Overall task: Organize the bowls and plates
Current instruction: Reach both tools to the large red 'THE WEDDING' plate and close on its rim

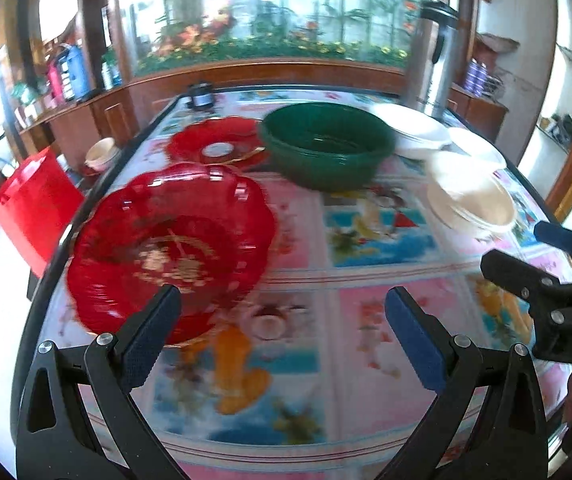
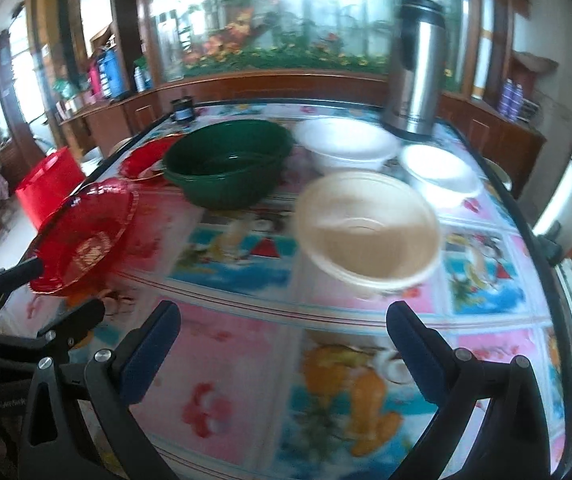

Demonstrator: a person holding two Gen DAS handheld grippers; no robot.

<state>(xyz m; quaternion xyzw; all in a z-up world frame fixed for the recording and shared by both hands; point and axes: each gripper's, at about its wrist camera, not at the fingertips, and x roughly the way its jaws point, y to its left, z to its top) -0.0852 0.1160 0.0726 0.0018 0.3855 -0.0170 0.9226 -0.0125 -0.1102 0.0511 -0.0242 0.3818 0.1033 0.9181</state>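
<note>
Nothing looks sorted yet. A red scalloped plate [image 1: 170, 248] lies by the table's left edge, a second red plate [image 1: 218, 144] beyond it toward the far left corner. A green bowl [image 1: 328, 142] sits mid-table toward the far edge, a cream bowl [image 2: 370, 228] nearer, two white bowls [image 2: 348, 146] behind. Left tongs [image 1: 282, 340] and right tongs [image 2: 284, 344] both gape wide, empty, over the table [image 2: 246, 360].

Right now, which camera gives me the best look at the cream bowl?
The right wrist view: the cream bowl sits near centre, just ahead of the open right gripper, interior visible though blurred. The left wrist view shows it small and smeared, off to the right.
</note>
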